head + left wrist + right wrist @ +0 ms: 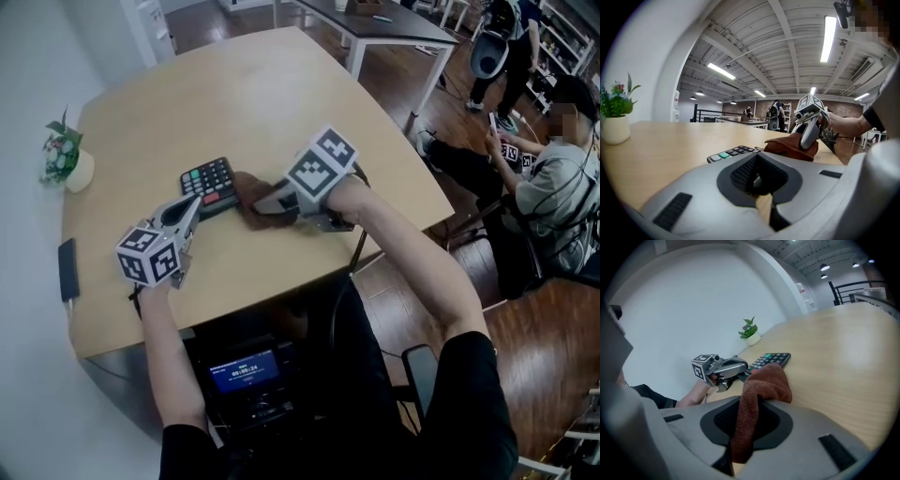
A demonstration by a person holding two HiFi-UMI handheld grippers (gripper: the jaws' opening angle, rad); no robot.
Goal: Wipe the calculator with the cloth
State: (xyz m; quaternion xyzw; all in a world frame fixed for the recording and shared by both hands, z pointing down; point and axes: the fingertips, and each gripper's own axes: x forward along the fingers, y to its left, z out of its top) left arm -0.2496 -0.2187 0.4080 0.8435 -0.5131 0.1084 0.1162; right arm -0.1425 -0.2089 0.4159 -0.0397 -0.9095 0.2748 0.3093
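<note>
Here, lowest in the head view, a dark device with a lit blue screen (243, 369) sits at the wearer's chest. Above it spreads a pale wooden table (234, 94). The left gripper (194, 208), left of centre, has its jaws pressed together with nothing between them. Its tips are at the calculator's (208, 184) lower left corner; contact there cannot be judged.

The calculator lies flat, keys up, near the middle of the frame. Its long axis seems to run left to right, rising slightly rightward. The keyed end points to the frame's left, and the right end is hidden under the brown cloth (251, 199).

The right gripper (270, 202), right of centre, is clamped on that cloth, which bunches out past its jaws and rests against the calculator.

A dark phone (67, 269) lies at the table's left edge. Further up the left side stands a small potted plant (64, 157). Beyond the table, upper right, a person (555, 183) sits.
</note>
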